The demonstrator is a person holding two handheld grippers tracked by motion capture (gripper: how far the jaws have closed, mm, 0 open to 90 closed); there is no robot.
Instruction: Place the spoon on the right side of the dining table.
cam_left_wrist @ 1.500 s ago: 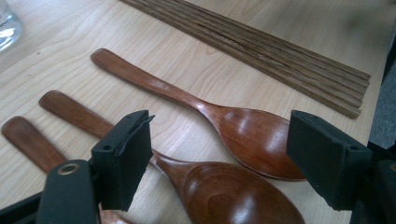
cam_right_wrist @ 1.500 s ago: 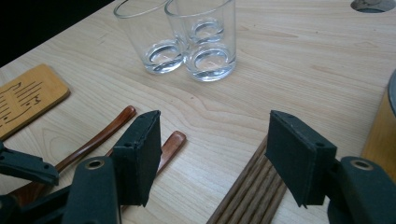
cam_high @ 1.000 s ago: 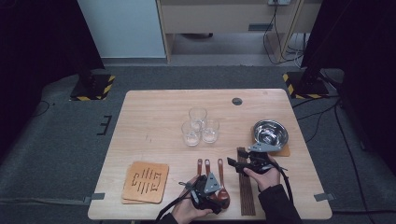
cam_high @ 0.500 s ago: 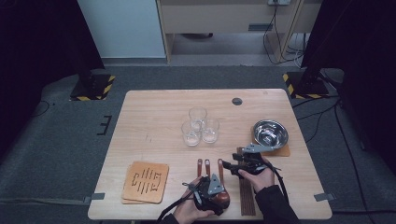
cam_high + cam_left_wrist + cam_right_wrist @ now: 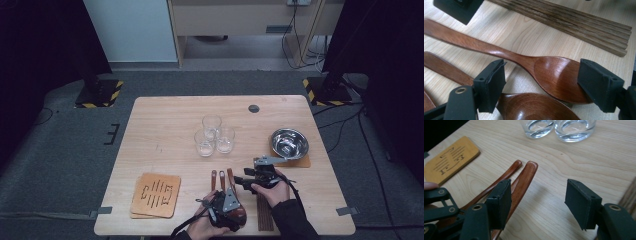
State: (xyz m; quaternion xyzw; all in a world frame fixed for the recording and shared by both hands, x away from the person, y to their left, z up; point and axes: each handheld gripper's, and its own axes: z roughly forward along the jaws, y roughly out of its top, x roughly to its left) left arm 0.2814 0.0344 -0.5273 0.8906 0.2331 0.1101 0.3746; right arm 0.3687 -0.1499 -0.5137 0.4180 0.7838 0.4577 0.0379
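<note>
Three dark wooden spoons lie side by side near the table's front edge. In the left gripper view one spoon bowl sits between the pads of my left gripper, above a second bowl. The jaws have just been closing and are shut on that bowl. In the high view the left gripper is over the bowl ends. My right gripper points at the handle ends. Its jaws stand open over bare table, the left pad just above a handle.
A bundle of wooden sticks lies right of the spoons. Three glasses stand mid-table. A steel bowl rests on a brown mat at the right. Wooden coasters lie front left, and a black disc sits at the back.
The right gripper has shifted left, away from the steel bowl and toward the spoon handles. The left hand has stayed over the spoon bowls.
</note>
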